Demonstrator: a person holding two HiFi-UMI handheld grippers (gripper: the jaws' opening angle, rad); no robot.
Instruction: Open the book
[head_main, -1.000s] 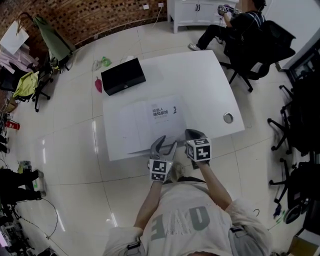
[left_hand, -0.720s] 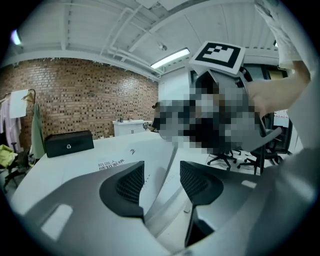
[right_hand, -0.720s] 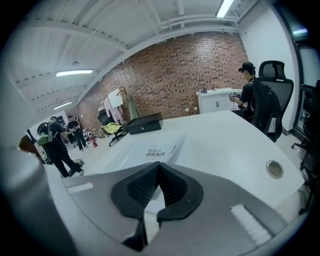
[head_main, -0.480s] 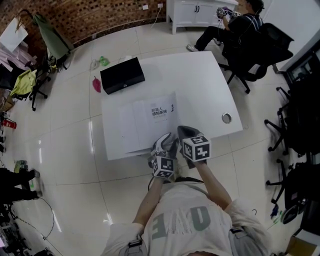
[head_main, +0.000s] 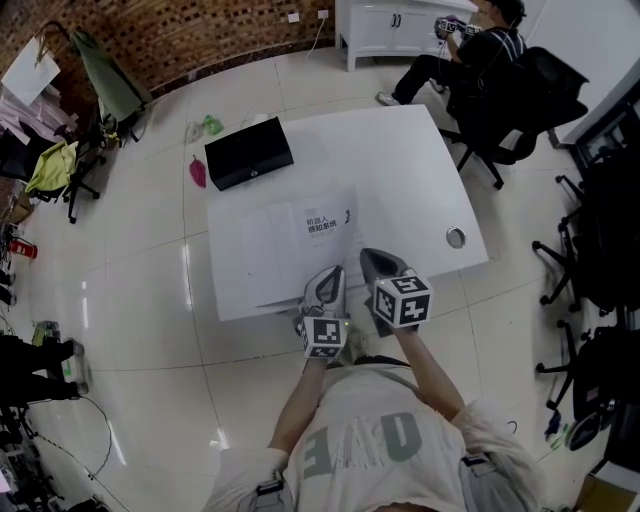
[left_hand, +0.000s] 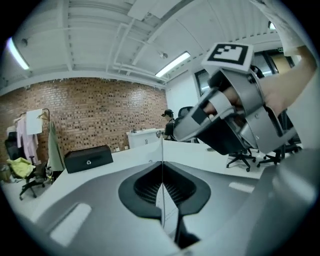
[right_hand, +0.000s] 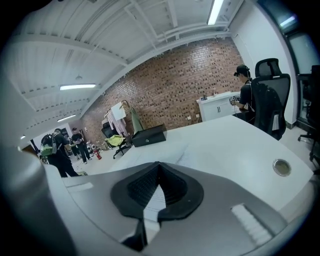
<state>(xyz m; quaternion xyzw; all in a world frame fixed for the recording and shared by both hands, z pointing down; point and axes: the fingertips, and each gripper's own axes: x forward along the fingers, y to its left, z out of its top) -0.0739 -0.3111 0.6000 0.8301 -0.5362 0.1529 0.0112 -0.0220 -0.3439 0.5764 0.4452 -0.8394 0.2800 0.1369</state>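
Note:
A white book (head_main: 290, 245) lies on the white table (head_main: 400, 160), with printed characters on its right half. Both grippers are at its near right corner. My left gripper (head_main: 328, 278) is shut on a thin leaf of the book (left_hand: 162, 155), which stands edge-on between the pads (left_hand: 145, 187) and rises past them. My right gripper (head_main: 368, 258) is just to its right and is also shut. In the right gripper view a printed sheet (right_hand: 151, 202) runs into the closed jaws. In the left gripper view the right gripper's body (left_hand: 220, 125) hangs close by on the right.
A black box (head_main: 247, 152) stands at the table's far left corner. A round grommet (head_main: 456, 237) sits near the right edge. A person on an office chair (head_main: 480, 50) is beyond the table, with more chairs (head_main: 590, 250) to the right. The near table edge lies just under the grippers.
The left gripper's jaws were spread a second ago and have closed, beside the right gripper. The right gripper stayed shut and rose a little from the book's corner.

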